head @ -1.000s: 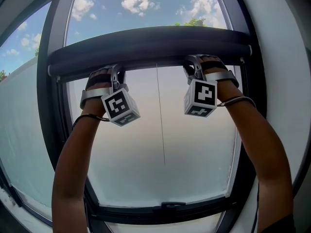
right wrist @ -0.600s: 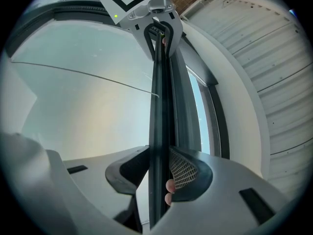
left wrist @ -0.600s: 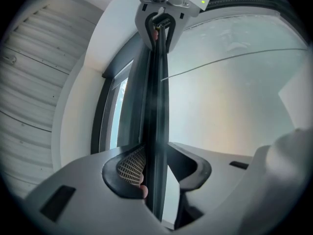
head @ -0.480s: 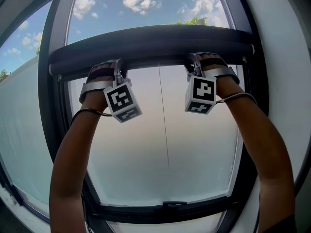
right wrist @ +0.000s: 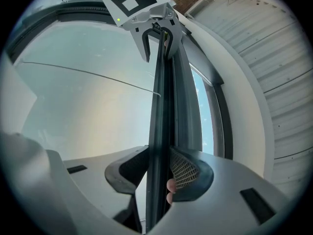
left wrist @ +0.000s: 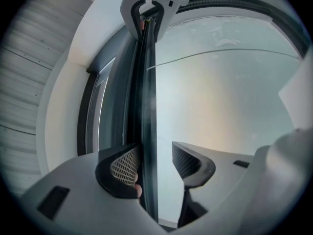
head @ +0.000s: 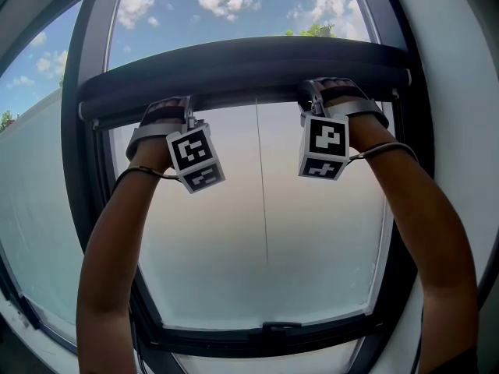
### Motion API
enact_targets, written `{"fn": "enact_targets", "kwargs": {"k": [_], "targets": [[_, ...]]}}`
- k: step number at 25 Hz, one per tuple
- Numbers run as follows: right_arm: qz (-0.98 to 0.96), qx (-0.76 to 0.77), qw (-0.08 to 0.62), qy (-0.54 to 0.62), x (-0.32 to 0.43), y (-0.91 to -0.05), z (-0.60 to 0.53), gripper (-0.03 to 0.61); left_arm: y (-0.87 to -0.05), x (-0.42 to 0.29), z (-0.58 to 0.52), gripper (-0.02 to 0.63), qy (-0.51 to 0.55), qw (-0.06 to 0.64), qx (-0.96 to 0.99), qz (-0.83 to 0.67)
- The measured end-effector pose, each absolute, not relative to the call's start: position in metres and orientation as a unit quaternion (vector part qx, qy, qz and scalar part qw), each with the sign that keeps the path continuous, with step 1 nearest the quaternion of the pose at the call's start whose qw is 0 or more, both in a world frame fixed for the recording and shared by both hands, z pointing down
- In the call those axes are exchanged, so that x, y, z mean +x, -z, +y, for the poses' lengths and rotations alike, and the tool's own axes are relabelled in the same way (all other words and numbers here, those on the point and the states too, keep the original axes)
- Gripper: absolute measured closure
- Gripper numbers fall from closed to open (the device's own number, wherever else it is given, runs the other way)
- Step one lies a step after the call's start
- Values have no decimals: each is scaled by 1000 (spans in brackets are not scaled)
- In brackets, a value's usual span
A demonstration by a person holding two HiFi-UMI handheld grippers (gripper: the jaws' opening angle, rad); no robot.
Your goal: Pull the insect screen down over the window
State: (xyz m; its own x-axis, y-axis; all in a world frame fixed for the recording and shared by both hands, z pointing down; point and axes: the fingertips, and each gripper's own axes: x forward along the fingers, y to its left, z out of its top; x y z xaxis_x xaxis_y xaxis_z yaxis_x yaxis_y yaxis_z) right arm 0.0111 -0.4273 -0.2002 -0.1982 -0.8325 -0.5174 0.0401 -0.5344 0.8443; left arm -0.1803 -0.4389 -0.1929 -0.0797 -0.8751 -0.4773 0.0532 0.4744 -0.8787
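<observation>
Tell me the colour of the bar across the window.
Dark grey, nearly black; the bar shows best in the head view.

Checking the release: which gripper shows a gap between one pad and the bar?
The left gripper: its jaws, just opening, straddle the pull bar with one pad clear. The right gripper: also opening, both pads look against it.

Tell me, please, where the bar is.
In the head view the bar spans the upper window, sky above, screen below; the left gripper and right gripper, jaws just opening, straddle it.
</observation>
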Motion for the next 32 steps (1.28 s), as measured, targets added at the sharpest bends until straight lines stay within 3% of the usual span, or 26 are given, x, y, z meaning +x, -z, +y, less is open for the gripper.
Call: {"fn": "enact_targets", "kwargs": {"k": [6,14,32], "targets": [[-360,548,320,684,20,197,-431,428,193,-178,-441,424,382,584,-349,626],[-380,552,350,655,29,192,-454,397,182,-178,-443,372,428,553,-399,593],[-409,525,397,632,26,175,-452,397,161,-179,-440,359,461,521,-434,572]]}}
